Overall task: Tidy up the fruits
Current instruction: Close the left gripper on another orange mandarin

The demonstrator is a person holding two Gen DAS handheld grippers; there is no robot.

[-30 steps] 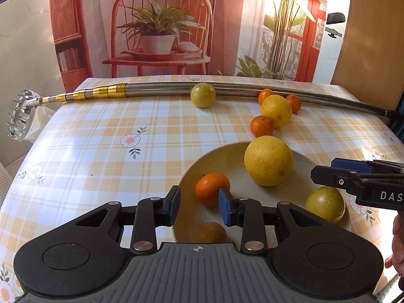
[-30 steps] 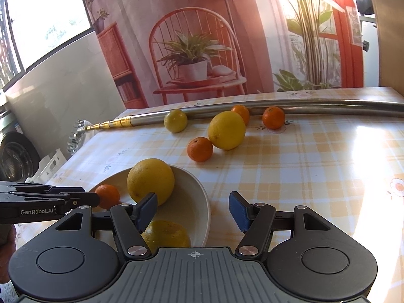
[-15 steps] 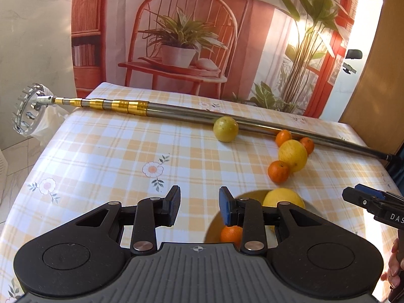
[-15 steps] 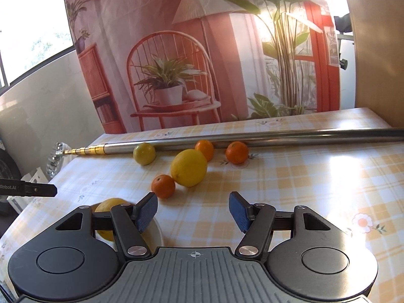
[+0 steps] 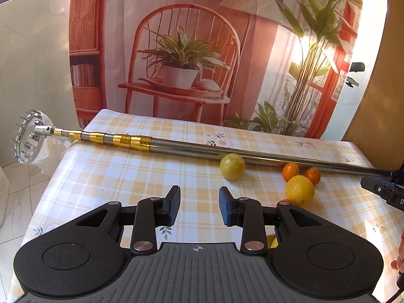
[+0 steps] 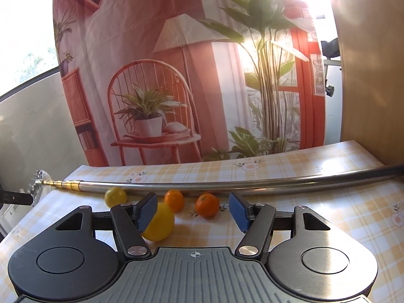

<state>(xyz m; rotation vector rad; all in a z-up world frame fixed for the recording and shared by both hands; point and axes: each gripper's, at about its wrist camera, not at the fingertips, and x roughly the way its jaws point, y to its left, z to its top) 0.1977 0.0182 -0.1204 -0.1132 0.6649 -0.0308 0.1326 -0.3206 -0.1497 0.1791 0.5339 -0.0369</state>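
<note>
Both tools hang above the table (image 5: 106, 176) with nothing in them. The left hand-held gripper (image 5: 199, 208) has its jaws parted by a moderate gap, only plaid cloth between the pads. The right hand-held gripper (image 6: 193, 213) is spread wider, equally empty.

The loose fruit sits toward 12 o'clock in the right wrist view, along the near side of the telescopic pole (image 6: 227, 184). The large yellow citrus (image 6: 160, 221) is nearest, partly hidden behind the right tool's left pad at about 10 o'clock from the gap's centre. Beyond it lie an orange mandarin (image 6: 174, 200), a second mandarin (image 6: 207, 204) just to its right, and a small yellow-green citrus (image 6: 115, 196) off at 11 o'clock, close against the pole. In the left wrist view the same cluster lies at 2 o'clock, the small yellow-green one alone at 1 o'clock. No bowl or plate shows in either view, so the drop-off spot cannot be placed from here.

The step in hand looks like the right tool lining up on a fruit. The second mandarin is the cleanest target, since it lies almost dead ahead with clear cloth on its right. Come down with the pads straddling its widest part and close gently. Round fruit rolls, so nudging it risks sending it into its neighbour or the pole.
</note>
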